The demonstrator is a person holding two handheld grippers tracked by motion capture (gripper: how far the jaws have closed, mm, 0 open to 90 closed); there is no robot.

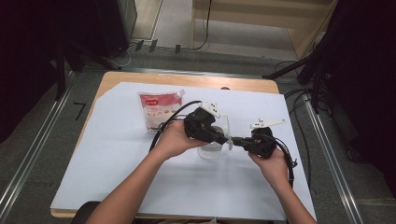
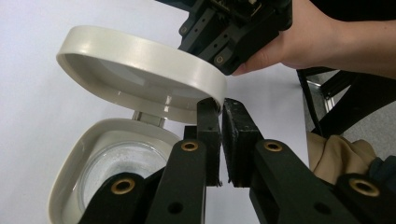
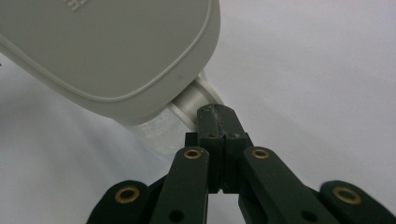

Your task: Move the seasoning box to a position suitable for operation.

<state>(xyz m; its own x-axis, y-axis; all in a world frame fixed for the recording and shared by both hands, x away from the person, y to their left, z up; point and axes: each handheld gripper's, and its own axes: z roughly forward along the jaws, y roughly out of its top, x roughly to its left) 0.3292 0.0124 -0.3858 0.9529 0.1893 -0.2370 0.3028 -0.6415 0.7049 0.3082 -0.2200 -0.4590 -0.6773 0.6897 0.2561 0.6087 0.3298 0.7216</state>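
A clear jar [image 1: 211, 150] with a white hinged lid [image 1: 227, 129] stands at the middle of the white sheet [image 1: 116, 154]. The lid [image 2: 140, 70] is tipped up, and I see into the jar's mouth [image 2: 116, 163]. My left gripper [image 2: 220, 108] is shut on the lid's rim, with only a narrow slit between its jaws. My right gripper [image 3: 217, 113] is shut with nothing between its jaws. Its tips rest against the hinge [image 3: 191, 100] below the lid [image 3: 107, 51]. From above, the left gripper [image 1: 226, 138] and the right gripper [image 1: 236, 140] meet tip to tip at the jar.
A red and white pouch [image 1: 161, 109] lies flat behind the left hand. The sheet covers most of a wooden table [image 1: 187, 80]. Black cables [image 1: 161, 128] trail from both grippers. Dark stands and rails flank the table.
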